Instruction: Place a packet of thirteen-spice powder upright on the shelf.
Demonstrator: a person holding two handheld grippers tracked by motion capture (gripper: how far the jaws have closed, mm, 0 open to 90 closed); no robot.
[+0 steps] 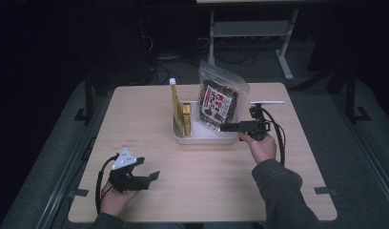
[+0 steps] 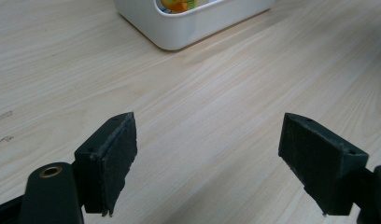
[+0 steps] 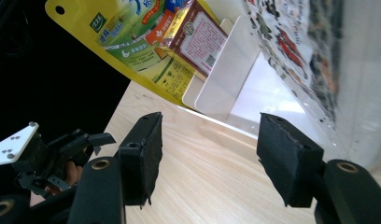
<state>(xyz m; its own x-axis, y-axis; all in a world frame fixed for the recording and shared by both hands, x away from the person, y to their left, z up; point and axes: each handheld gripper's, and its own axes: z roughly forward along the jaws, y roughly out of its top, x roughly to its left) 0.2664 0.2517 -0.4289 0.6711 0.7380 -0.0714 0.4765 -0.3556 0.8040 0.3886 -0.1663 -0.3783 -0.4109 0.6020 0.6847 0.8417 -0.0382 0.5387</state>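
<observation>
A white bin (image 1: 207, 139) stands at the middle of the wooden table. In it a yellow packet (image 1: 175, 107) stands upright at its left end, with a small gold box (image 1: 187, 114) beside it. A large clear snack bag (image 1: 219, 102) leans at its right. My right gripper (image 1: 224, 127) lies level at the bin's front right corner, pointing left, open with nothing between its jaws. In the right gripper view the open right gripper (image 3: 212, 135) faces the bin (image 3: 216, 88), the yellow packet (image 3: 132, 42), the box (image 3: 198, 42) and the bag (image 3: 296, 46). My left gripper (image 1: 148, 168) rests open near the front left.
In the left gripper view the open left gripper (image 2: 208, 128) looks over bare wood toward the bin (image 2: 179, 32). A thin white bar (image 1: 269, 101) lies at the table's back right. Dark floor, cables and a desk frame (image 1: 250, 28) lie beyond the far edge.
</observation>
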